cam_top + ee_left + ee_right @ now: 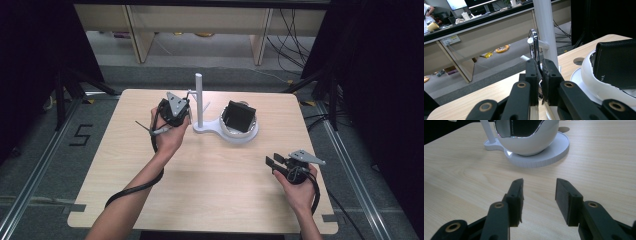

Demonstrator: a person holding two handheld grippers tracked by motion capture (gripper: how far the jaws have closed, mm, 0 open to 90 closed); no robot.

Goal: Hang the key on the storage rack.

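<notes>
A white stand's upright pole (pixel 198 97) (pixel 546 30) has a short side peg (pixel 531 40) on which a shiny metal ring (pixel 534 45) hangs. My left gripper (pixel 188 111) (pixel 540 65) is just left of the pole, with its jaws shut on the lower part of that ring. A white bowl (pixel 251 132) (pixel 587 77) (pixel 531 143) on the stand's round base holds a black pouch (pixel 239 116) (pixel 617 61) (pixel 524 126). My right gripper (pixel 270 165) (pixel 539 192) hovers low over bare table near the front right, open with nothing between its jaws, pointing toward the bowl.
The light wooden table (pixel 215 190) has a small round hole (pixel 579 60) beyond the stand. Dark tripod legs and cables stand on the floor at both sides. A long counter (pixel 486 32) lies across the far side of the room.
</notes>
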